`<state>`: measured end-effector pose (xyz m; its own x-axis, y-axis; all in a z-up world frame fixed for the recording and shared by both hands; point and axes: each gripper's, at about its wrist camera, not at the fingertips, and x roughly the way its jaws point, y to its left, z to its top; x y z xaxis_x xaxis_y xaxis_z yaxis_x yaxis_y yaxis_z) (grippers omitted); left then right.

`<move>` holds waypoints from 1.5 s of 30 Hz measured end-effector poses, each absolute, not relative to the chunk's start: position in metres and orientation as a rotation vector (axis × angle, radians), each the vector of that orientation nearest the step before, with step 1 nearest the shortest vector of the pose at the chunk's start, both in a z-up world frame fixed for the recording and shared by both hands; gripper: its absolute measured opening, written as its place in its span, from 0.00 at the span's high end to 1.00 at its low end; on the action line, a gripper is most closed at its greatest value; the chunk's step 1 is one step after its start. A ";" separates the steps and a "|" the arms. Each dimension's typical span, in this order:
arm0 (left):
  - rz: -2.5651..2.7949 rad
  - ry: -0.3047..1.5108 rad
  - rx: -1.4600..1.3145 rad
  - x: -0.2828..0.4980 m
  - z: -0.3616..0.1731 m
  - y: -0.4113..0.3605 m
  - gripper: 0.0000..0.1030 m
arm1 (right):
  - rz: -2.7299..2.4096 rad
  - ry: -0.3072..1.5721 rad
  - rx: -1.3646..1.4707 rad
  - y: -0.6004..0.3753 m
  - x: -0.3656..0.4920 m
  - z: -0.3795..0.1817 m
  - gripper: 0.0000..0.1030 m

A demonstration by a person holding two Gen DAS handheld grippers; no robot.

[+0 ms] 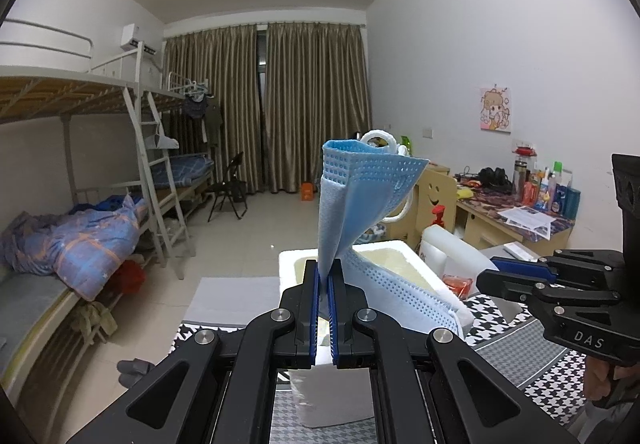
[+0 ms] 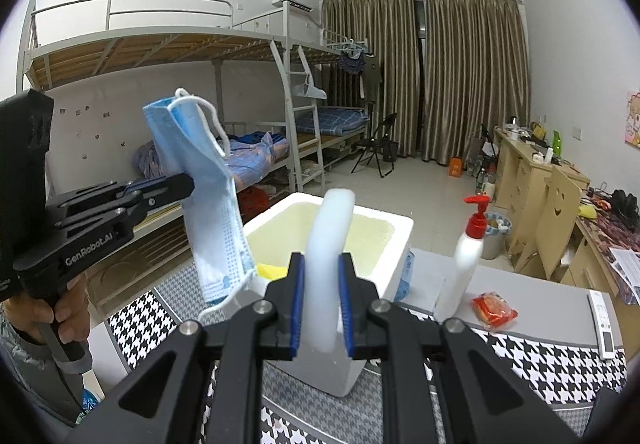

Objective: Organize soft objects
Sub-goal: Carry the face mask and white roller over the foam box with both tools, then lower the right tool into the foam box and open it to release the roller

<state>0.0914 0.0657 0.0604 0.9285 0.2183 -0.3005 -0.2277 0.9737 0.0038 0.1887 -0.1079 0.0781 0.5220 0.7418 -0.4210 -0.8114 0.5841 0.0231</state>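
My left gripper [image 1: 323,270] is shut on a blue face mask [image 1: 360,196] and holds it up in the air above the white foam box [image 1: 288,268]. The mask also shows in the right wrist view [image 2: 208,196], hanging from the left gripper [image 2: 188,184] beside the box [image 2: 396,244]. My right gripper [image 2: 322,264] is shut on a white foam strip [image 2: 330,244] that bends over above the box. In the left wrist view the right gripper [image 1: 492,276] sits at the right. A yellow soft thing [image 2: 272,271] lies inside the box.
The box stands on a houndstooth cloth [image 2: 540,360] on a table. A white pump bottle [image 2: 466,244], a red packet [image 2: 494,310] and a white remote [image 2: 602,322] lie to the right. Bunk beds [image 2: 160,56] stand left, desks [image 2: 528,172] right.
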 end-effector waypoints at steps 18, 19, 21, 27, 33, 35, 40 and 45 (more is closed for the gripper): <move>0.288 0.290 -0.075 0.078 0.058 0.092 0.96 | 0.947 0.452 -0.204 -0.080 0.196 0.073 0.81; 0.292 0.288 -0.078 0.076 0.058 0.093 0.96 | 0.947 0.456 -0.207 -0.077 0.196 0.072 0.81; 0.297 0.287 -0.082 0.074 0.056 0.095 0.96 | 0.950 0.462 -0.210 -0.073 0.198 0.071 0.81; 0.311 0.284 -0.094 0.069 0.054 0.101 0.96 | 0.949 0.484 -0.207 -0.065 0.206 0.069 0.81; 0.329 0.289 -0.099 0.067 0.051 0.104 0.96 | 0.943 0.497 -0.215 -0.060 0.212 0.065 0.81; 0.329 0.294 -0.097 0.069 0.050 0.105 0.96 | 0.940 0.504 -0.214 -0.057 0.214 0.064 0.81; 0.328 0.299 -0.101 0.069 0.047 0.105 0.96 | 0.933 0.517 -0.209 -0.054 0.218 0.063 0.81; 0.327 0.300 -0.107 0.068 0.046 0.107 0.96 | 0.923 0.529 -0.199 -0.054 0.222 0.063 0.72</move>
